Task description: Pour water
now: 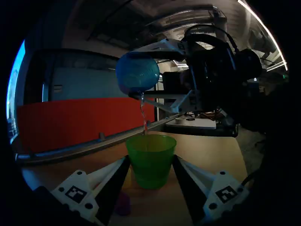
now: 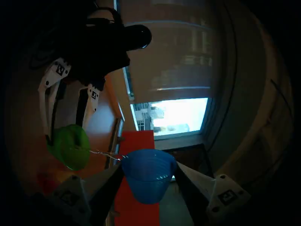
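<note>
In the left gripper view a green cup (image 1: 151,160) stands upright on the wooden table (image 1: 210,150), and my left gripper (image 1: 151,169) is shut on it. Above it a blue cup (image 1: 137,72) lies tipped over, held by my right gripper (image 1: 148,71), and a thin stream of water (image 1: 143,113) falls from its rim into the green cup. In the right gripper view my right gripper (image 2: 148,177) is shut on the blue cup (image 2: 148,175). Water (image 2: 103,153) runs from it toward the green cup (image 2: 69,147), which the left gripper (image 2: 67,139) holds.
An orange-red panel (image 1: 75,120) and a metal rail (image 1: 94,143) run behind the table. A small purple object (image 1: 123,203) lies on the table by my left finger. A bright window (image 2: 171,116) shows in the right gripper view.
</note>
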Motion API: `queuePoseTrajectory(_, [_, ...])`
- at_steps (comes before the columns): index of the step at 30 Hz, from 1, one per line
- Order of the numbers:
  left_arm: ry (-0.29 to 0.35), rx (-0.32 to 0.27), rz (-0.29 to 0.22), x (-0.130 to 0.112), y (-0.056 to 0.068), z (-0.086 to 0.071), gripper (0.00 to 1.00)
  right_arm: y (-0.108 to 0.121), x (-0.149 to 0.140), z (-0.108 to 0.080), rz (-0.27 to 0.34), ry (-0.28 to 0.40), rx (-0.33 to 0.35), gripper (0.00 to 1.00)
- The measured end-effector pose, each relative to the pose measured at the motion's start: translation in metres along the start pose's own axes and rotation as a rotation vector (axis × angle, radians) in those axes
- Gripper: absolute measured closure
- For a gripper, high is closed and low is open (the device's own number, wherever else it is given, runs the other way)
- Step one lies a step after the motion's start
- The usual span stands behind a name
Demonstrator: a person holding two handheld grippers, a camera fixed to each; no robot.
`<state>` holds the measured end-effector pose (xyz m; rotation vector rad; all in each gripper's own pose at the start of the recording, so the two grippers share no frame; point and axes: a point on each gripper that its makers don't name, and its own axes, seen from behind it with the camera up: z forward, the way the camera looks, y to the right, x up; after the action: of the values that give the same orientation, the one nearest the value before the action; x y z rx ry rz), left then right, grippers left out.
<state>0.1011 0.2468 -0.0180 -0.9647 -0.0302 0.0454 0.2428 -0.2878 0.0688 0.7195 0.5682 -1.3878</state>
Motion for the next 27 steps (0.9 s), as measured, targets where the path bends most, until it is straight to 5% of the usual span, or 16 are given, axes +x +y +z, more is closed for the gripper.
queuePoseTrajectory(27, [0.009,0.007,-0.005,0.0006,-0.0030,0.0001,0.19,0.0031,0.0077,0.0044,-0.123,0.001,-0.012,0.09])
